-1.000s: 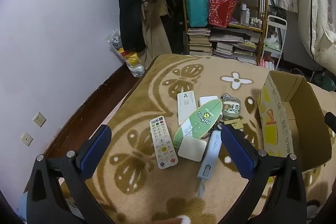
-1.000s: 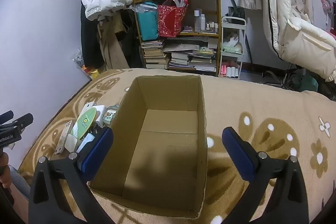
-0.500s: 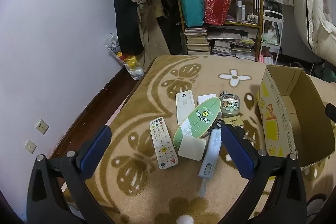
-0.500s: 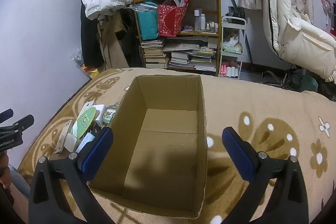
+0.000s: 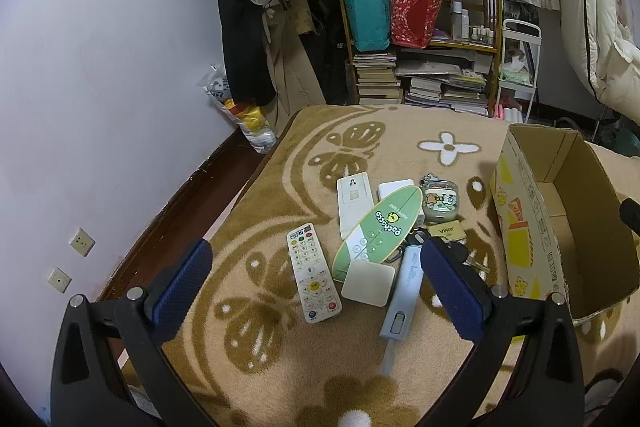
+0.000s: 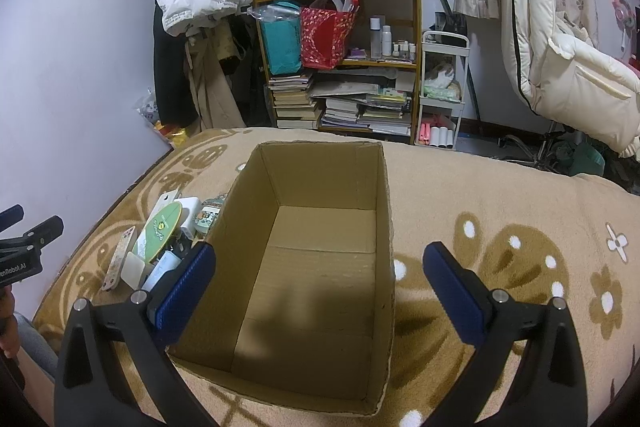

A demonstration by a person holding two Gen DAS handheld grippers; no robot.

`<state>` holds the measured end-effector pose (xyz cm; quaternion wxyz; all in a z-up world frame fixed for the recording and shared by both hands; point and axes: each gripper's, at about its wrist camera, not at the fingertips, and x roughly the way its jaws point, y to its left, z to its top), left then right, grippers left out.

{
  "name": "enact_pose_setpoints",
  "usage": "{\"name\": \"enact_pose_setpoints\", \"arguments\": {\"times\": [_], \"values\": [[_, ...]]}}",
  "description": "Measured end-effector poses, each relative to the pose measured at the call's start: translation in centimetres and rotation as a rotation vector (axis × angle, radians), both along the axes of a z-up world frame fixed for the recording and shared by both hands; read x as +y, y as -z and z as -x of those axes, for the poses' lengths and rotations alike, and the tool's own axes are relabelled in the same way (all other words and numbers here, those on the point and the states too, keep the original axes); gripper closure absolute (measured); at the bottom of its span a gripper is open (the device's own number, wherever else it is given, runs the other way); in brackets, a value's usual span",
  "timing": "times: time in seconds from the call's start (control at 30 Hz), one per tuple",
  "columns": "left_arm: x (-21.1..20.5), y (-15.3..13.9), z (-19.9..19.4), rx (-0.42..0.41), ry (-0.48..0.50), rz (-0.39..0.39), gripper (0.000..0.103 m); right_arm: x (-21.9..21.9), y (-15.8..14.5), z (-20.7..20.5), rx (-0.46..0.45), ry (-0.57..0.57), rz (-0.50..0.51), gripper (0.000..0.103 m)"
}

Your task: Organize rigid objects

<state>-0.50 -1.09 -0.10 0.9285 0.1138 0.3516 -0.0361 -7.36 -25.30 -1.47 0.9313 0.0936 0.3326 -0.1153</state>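
A pile of rigid items lies on the patterned blanket: a white button remote (image 5: 313, 272), a plain white remote (image 5: 353, 202), a green oval board (image 5: 380, 227), a cream square pad (image 5: 369, 283), a pale blue utility knife (image 5: 402, 301), a round cartoon case (image 5: 440, 204) and keys with a tag (image 5: 445, 231). My left gripper (image 5: 316, 289) is open and empty above the pile. An open, empty cardboard box (image 6: 320, 247) stands to the right of the pile. My right gripper (image 6: 318, 291) is open and empty over the box.
The blanket's left edge drops to a dark wooden frame (image 5: 180, 211) by the wall. A cluttered bookshelf (image 6: 344, 67) and hanging coats stand beyond the far edge. The left gripper's body (image 6: 24, 247) shows at the right wrist view's left edge.
My left gripper has drawn back and risen a little, so the pile sits slightly farther off. The right gripper has barely moved.
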Motion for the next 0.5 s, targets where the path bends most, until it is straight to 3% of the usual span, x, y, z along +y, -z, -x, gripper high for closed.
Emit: {"name": "enact_pose_setpoints", "arguments": {"times": [0.5], "values": [[-0.03,0.23,0.00,0.007,0.010,0.006,0.000,0.10,0.11,-0.13,0.004,0.000,0.003,0.000]]}}
